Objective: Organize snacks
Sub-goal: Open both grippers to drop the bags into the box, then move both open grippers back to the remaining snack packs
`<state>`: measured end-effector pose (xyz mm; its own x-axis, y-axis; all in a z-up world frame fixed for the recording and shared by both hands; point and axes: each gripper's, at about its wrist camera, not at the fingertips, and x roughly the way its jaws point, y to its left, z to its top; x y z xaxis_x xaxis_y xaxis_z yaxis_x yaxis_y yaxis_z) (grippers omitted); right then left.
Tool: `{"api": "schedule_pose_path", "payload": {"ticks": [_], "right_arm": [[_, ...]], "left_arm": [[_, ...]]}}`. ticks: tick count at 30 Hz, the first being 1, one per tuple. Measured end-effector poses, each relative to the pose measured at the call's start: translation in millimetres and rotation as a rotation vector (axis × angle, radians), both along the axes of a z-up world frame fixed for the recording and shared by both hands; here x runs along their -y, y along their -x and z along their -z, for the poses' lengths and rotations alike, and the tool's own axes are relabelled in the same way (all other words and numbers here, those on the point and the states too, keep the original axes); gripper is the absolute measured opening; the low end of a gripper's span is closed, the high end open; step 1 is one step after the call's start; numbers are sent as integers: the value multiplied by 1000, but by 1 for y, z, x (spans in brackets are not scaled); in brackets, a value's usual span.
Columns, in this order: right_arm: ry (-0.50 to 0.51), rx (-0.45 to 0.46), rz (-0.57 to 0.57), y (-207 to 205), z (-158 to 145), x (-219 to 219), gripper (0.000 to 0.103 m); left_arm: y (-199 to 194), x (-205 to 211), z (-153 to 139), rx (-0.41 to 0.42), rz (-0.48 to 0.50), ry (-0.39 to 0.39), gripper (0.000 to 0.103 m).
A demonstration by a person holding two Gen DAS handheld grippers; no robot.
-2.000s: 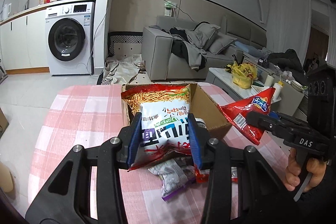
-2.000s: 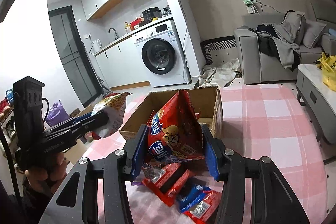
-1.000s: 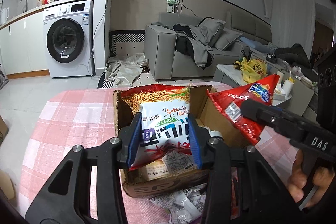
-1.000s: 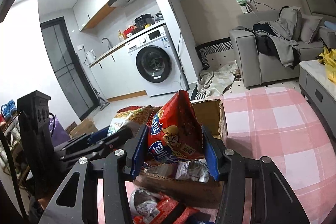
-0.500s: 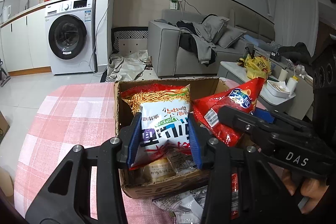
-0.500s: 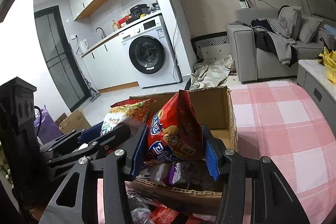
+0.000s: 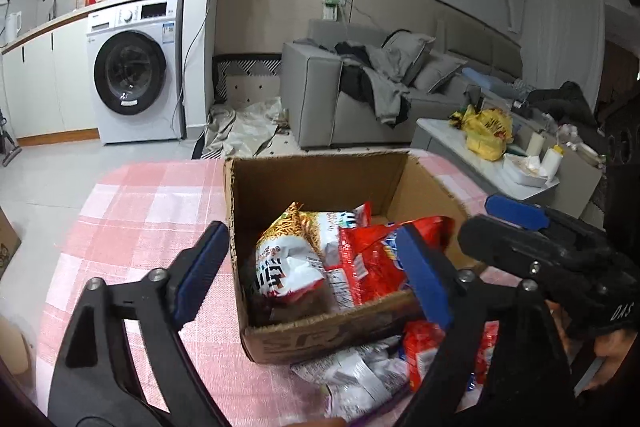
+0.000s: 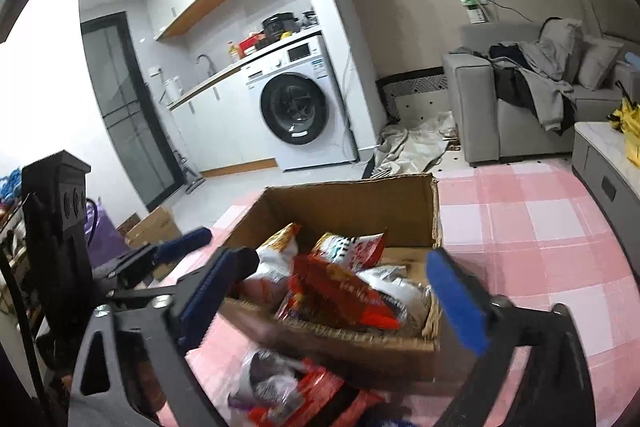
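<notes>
With the fingers of both our left gripper (image 7: 312, 271) and right gripper (image 8: 340, 297) just sprung wide and empty, the noodle-snack bag (image 7: 290, 253) and red chip bag (image 7: 376, 259) lie in the cardboard box (image 7: 320, 175), while several packets (image 7: 360, 375) wait on the near tabletop (image 7: 132, 211).

White letters "DAS" stand on the black body of the right gripper (image 7: 516, 217) at the right edge of the left wrist view. Faint letters "SR" show on the cardboard box (image 7: 320, 341) front, lower middle. Snack bag print is unreadable.
</notes>
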<state>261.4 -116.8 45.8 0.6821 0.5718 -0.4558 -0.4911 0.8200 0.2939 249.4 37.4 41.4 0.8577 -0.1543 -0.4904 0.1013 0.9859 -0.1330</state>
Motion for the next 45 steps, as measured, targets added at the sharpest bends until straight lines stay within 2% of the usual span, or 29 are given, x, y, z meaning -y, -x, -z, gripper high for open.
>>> {"api": "schedule_pose_path", "payload": {"ticks": [2,3,4,8,15,23,28,33,38,45], "right_arm": [[10,-14,-10,8,-4,4,103],[25,-11,-10,12,-5,5,103],[36,-10,-6,17,-6,7,103],[46,-18,23,34,-6,20,103],[86,-45,54,58,-2,44,103],[100,-69,47,80,10,65,103],[194,-81,73,84,25,68,103],[195,-133,76,78,37,73,103],[252,-150,70,74,48,67,103],[321,-228,56,63,76,60,103]], "left_arm": [[11,-3,-4,-8,16,26,90],[19,-5,-6,-10,10,33,99],[25,-6,-7,-8,-4,31,102],[52,-8,-9,-5,-40,-1,102],[105,-10,-10,-12,-39,-22,102],[148,-13,4,-35,-39,-45,102],[149,-17,9,-42,-43,-47,102],[139,-14,13,-52,-52,-62,102],[131,-13,22,-81,-45,-38,102],[121,-11,34,-112,-47,-31,102]]}}
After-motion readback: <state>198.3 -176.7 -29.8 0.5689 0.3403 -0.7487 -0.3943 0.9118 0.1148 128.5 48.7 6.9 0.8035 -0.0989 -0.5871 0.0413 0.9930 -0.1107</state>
